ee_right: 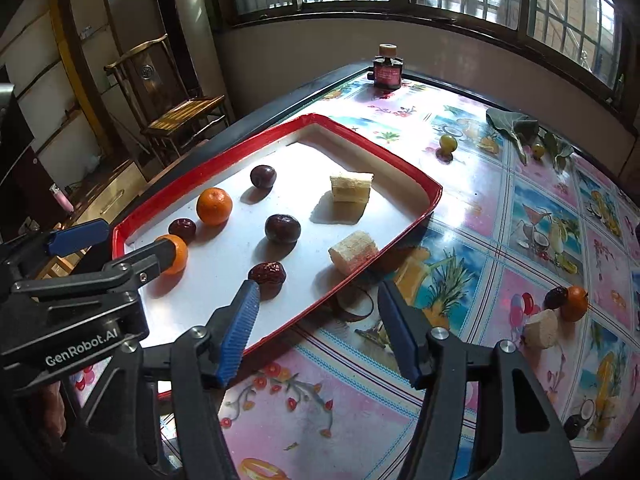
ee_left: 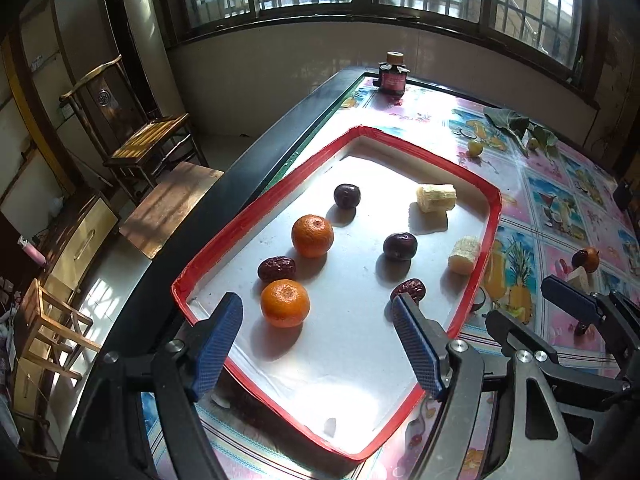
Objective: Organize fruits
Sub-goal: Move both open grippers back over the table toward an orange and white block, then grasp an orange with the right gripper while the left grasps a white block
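A red-rimmed white tray (ee_left: 256,213) holds two oranges (ee_left: 312,236) (ee_left: 285,303), two dark plums (ee_left: 347,195) (ee_left: 400,246), two red dates (ee_left: 276,268) (ee_left: 408,289) and two banana pieces (ee_left: 436,198) (ee_left: 464,255). My left gripper (ee_left: 316,303) hangs open over the tray's near end, the nearer orange just ahead of its fingers, untouched. My right gripper (ee_right: 318,287) stands open above the tray's (ee_right: 208,164) right rim, with a date (ee_right: 267,273) by its left fingertip. Nothing is held.
On the flowered tablecloth to the right lie an orange (ee_right: 574,303), a dark fruit (ee_right: 556,297) and a banana piece (ee_right: 541,328). Two green fruits (ee_right: 448,143) (ee_right: 538,151) and leaves (ee_right: 516,124) lie farther back. A small bottle (ee_right: 387,68) stands at the far edge. Chairs stand left.
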The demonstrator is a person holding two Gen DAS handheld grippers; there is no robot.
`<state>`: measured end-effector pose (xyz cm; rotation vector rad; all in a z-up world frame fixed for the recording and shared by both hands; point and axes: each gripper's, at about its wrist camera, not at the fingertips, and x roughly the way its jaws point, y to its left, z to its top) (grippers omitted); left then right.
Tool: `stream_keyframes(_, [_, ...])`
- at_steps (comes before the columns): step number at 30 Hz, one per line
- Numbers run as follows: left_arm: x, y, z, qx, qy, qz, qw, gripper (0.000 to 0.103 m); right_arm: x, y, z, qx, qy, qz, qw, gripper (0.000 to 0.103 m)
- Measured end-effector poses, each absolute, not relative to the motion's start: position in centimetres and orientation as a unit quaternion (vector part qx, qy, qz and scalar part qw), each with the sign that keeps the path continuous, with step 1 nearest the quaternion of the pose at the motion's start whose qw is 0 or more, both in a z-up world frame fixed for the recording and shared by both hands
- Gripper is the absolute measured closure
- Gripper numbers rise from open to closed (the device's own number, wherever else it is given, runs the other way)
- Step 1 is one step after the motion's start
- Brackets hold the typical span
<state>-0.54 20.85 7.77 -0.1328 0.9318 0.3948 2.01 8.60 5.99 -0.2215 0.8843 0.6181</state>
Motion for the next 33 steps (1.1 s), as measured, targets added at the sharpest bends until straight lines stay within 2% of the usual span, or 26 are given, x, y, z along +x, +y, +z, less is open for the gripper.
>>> stream_keyframes(11, [0.6,9.9,7.3,-0.022,0.457,0.116,0.881,0.025,0.4,-3.8,6.8,-0.084,0.412,0.219,0.881,0.033])
stream_keyframes(24, [2.1,0.6,5.4,0.004,0.476,0.054,0.878,0.025,-3.4,-30.8,6.9,0.001,0.382,-0.010,0.924,0.029])
stream_keyframes(33, [3.1,-2.7,4.6,0.016,0.486,0.040,0.873,0.025,-3.0,-35.3,3.8,0.016,0.418,-0.009,0.908,0.027])
